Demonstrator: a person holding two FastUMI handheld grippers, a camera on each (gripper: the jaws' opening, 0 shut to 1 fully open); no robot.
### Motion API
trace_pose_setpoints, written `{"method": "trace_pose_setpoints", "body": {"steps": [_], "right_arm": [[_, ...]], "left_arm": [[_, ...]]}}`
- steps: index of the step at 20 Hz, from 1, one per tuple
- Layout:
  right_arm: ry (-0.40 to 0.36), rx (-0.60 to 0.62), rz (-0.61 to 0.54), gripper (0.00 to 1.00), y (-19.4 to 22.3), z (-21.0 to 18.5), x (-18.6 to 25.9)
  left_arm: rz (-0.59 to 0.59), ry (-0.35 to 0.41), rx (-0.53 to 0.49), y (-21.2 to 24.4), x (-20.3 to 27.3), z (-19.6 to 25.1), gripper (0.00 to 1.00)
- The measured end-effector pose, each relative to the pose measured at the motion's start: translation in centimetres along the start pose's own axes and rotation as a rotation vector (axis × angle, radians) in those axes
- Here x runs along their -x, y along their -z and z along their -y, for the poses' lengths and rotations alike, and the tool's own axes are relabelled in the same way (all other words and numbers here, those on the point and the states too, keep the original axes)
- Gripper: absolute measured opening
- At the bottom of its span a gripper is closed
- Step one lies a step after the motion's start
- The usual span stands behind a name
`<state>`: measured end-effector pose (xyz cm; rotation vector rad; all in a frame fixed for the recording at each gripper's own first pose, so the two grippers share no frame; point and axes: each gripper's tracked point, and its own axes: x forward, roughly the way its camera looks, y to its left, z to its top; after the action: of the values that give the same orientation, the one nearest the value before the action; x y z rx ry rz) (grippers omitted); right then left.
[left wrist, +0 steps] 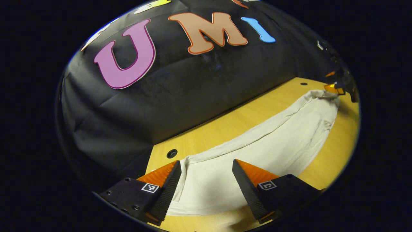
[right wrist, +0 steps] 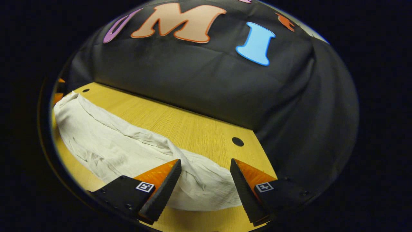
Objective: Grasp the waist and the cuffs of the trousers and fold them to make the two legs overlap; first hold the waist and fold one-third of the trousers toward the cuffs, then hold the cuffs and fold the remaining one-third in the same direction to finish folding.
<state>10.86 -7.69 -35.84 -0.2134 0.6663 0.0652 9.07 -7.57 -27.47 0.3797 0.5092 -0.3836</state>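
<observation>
The pale off-white cotton trousers [left wrist: 257,151] lie stretched in a long band across the yellow wooden tabletop [left wrist: 225,125], near the black cloth wall [left wrist: 161,96] at its back; the band looks narrow enough that the two legs may already lie one over the other, though the folds are too soft to be sure. In the left gripper view the left gripper [left wrist: 206,187] hangs over one end of the cloth with its jaws spread wide, the fabric showing plainly between the two fingers and neither finger pressing on it; that end is smooth and flat, but whether it is the waist or the cuffs I cannot tell. In the right gripper view the right gripper [right wrist: 206,185] stands likewise over the opposite, more crumpled end [right wrist: 199,183], jaws apart, cloth between them and nothing clamped. Far off in the left gripper view the other gripper [left wrist: 336,87] sits at the far end of the garment, which suggests each tool has been brought to its own end so the fabric can be taken up evenly and kept taut. A round dark hole [right wrist: 238,141] in the tabletop lies just beyond the right fingers; a similar hole [left wrist: 172,153] lies beside the left end. By my judgement the next move calls for both grippers to close on the cloth edges beneath them.
</observation>
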Motion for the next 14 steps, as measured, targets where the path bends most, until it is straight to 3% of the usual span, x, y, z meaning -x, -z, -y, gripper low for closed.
{"method": "trace_pose_setpoints", "body": {"steps": [3, 9, 14], "right_arm": [[-0.002, -0.154, -0.015, 0.98, 1.2, 2.1, 0.0], [0.016, -0.420, -0.153, 0.99, 6.3, 4.3, -1.9], [0.017, -0.429, -0.224, 0.99, 8.4, 4.8, -3.0]], "left_arm": [[0.043, 0.049, 0.030, -1.9, 2.0, 2.5, 0.96], [0.058, 0.066, -0.007, -3.7, 3.7, 5.3, 0.96], [0.040, 0.064, 0.000, -3.5, 4.8, 6.5, 0.96]]}}
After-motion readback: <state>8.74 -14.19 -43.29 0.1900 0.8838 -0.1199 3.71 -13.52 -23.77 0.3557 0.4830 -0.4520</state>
